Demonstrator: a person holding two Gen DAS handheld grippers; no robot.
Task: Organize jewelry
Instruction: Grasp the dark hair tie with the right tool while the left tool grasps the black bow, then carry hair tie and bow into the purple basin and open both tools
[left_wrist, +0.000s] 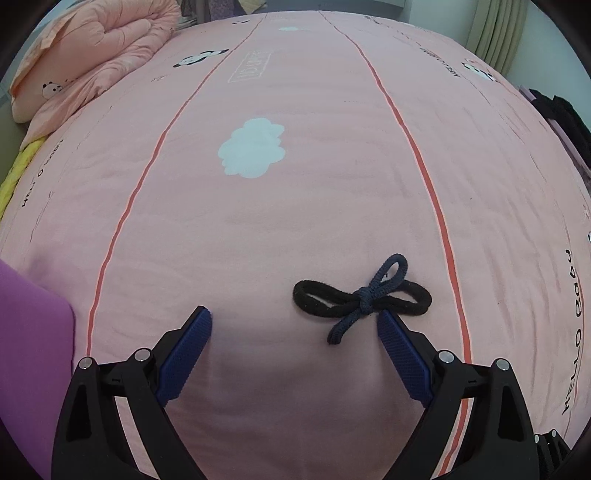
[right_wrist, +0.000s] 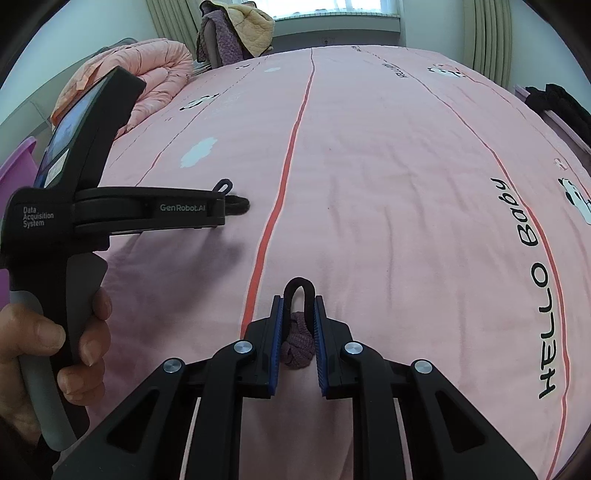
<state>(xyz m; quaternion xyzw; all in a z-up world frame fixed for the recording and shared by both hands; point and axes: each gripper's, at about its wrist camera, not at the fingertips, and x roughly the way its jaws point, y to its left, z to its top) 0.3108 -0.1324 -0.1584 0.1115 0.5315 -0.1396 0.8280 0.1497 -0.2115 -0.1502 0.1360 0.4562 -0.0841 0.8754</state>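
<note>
The left tongs (left_wrist: 294, 325) are spread wide just short of the knotted hair ties (left_wrist: 364, 297) lying on the bed (left_wrist: 258, 229). The right tongs (right_wrist: 298, 314) are clamped on a second knotted tie (right_wrist: 298, 341). A pick-up appears to be in hand; next, the bed-side ties need centring before closure.

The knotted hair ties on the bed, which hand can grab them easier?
Left, probably. The left gripper is open right beside the hair ties on the bedsheet. The right gripper already pinches another hair tie.
</note>
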